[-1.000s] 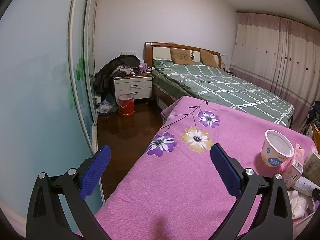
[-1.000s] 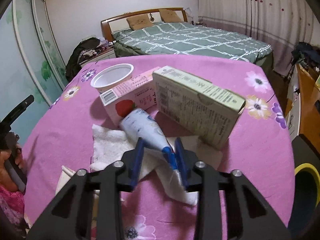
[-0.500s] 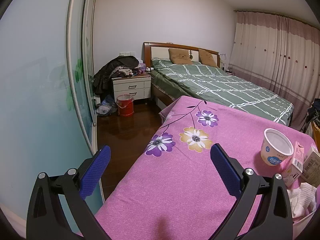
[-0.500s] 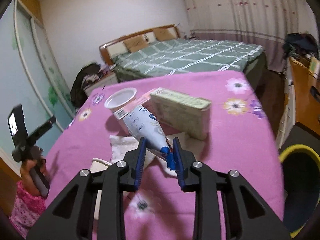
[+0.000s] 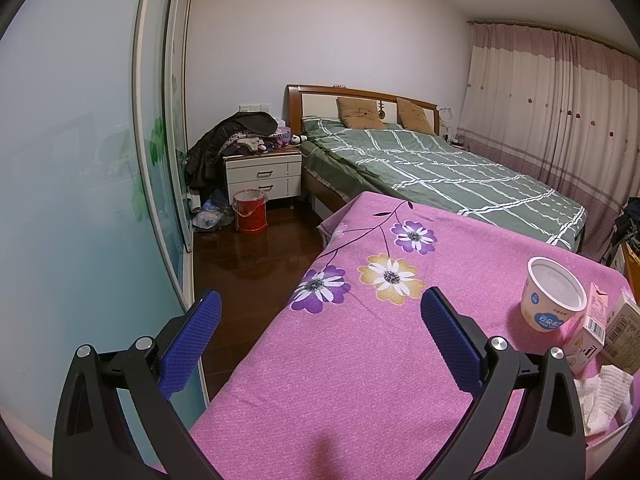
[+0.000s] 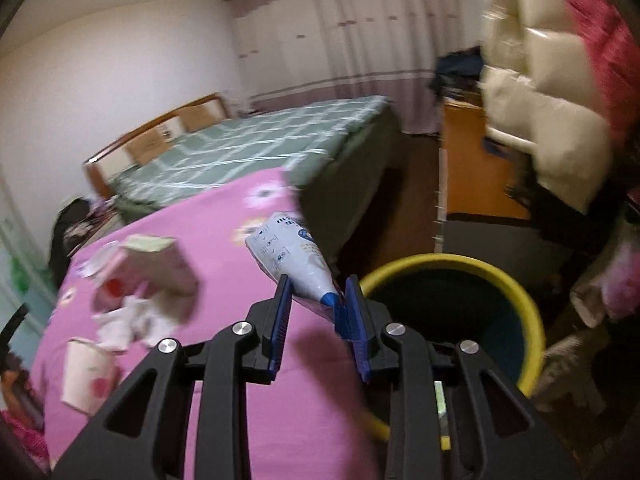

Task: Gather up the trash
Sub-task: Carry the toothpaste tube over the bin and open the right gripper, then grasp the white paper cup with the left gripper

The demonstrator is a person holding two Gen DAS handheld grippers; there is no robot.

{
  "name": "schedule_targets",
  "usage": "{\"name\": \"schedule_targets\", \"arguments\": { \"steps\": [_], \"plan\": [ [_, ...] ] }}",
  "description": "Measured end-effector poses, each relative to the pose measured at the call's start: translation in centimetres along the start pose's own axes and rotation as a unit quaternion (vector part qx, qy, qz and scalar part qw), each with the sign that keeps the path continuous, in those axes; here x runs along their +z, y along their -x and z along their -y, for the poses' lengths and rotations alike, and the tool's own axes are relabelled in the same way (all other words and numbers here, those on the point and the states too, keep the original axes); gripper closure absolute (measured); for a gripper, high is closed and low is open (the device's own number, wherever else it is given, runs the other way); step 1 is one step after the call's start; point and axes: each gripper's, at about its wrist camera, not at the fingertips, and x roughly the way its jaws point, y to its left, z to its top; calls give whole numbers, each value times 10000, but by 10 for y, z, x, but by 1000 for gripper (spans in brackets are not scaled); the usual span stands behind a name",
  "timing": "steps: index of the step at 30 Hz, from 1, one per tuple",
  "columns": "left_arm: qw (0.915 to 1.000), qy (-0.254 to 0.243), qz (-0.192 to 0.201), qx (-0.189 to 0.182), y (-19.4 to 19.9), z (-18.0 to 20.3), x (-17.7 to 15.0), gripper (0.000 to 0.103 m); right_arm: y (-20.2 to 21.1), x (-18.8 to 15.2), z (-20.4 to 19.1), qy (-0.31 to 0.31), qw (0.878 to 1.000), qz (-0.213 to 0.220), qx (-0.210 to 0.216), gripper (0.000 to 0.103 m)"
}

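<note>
**Tube in my right fingers, bin just beyond**

I am holding a white squeeze tube [image 6: 289,258] in my right gripper [image 6: 316,306], the fingers [image 6: 280,312] pinching it narrow at the neck, just above its blue cap. The tube is sticking up and away from me, hanging in the air above the edge of the table [image 6: 224,216], with the yellow-rimmed bin [image 6: 452,268] just beside it on the floor. It is looking light and soft-walled to me, partly flattened, so the body would squash and slide under pressure; the stiff shoulder near the cap is the place I would judge safest to take it, and that is where I am gripping. It is slick plastic, so a loose pinch could let it slip out.

My left gripper [image 5: 320,334] is hovering over the pink flowered cloth with its fingers [image 5: 192,336] spread wide and nothing between them.

Counting what is lying on the table: one white cup [image 5: 554,294], one pink carton [image 5: 588,334] touching it, one pale box [image 5: 622,334] against the carton, and one crumpled white tissue heap [image 5: 602,398] just in front. The right view is blurred, but it is also showing another pale cup [image 6: 86,374] near the table's near edge. One bin, one tube.
</note>
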Motion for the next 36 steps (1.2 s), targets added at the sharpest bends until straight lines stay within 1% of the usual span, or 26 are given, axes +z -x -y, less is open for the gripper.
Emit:
{"name": "schedule_targets", "arguments": {
  "steps": [2,5,8,9,11,13,14,16,20,22,24,26,27,29,31,33,36],
  "plan": [
    [10000,-3,-8,0,0,0,0,5,-6,0,20,-88,9993,-41,-366,76],
    [10000,3,-10,0,-1,0,0,5,-14,-2,44,-253,9979,-153,-584,75],
    [10000,0,-18,4,-1,1,0,5,-22,-2,57,-290,9965,-228,-751,74],
    [10000,-1,-18,3,-1,0,0,5,-26,-3,56,-289,9961,-246,-793,74],
    [10000,-2,-21,4,-1,1,0,5,-30,-3,60,-308,9954,-278,-860,69],
    [10000,-3,-28,5,-1,1,0,5,-30,-2,62,-321,9948,-234,-938,53],
    [10000,-2,-31,5,-1,0,0,5,-30,-3,60,-319,9946,-210,-961,52],
    [10000,-3,-42,9,-1,1,0,5,-31,2,53,-308,9954,-125,-903,52],
    [10000,-7,-35,17,0,1,-1,5,-34,17,24,-247,9979,195,-563,49],
    [10000,-4,-30,14,-1,1,-1,5,-43,29,1,-144,9980,464,-410,42],
    [10000,6,-23,15,-1,0,-1,5,-57,41,-27,-31,9979,607,-219,41],
    [10000,24,-24,9,-2,-1,-1,5,-72,49,-54,187,9969,754,-147,41],
    [10000,31,-24,3,-3,-2,-1,5,-74,50,-60,258,9962,816,-180,41],
    [10000,26,-11,-3,-2,-2,-2,5,-81,43,-76,529,9928,991,-414,41],
    [10000,35,4,-34,-1,-2,-2,5,-83,37,-82,696,9908,1004,-589,39],
    [10000,15,-2,-70,0,-1,-3,5,-86,33,-81,705,9907,946,-676,34],
    [9996,12,-31,-292,2,1,-4,5,-94,32,-79,624,9921,743,-799,34]
  ]
}}
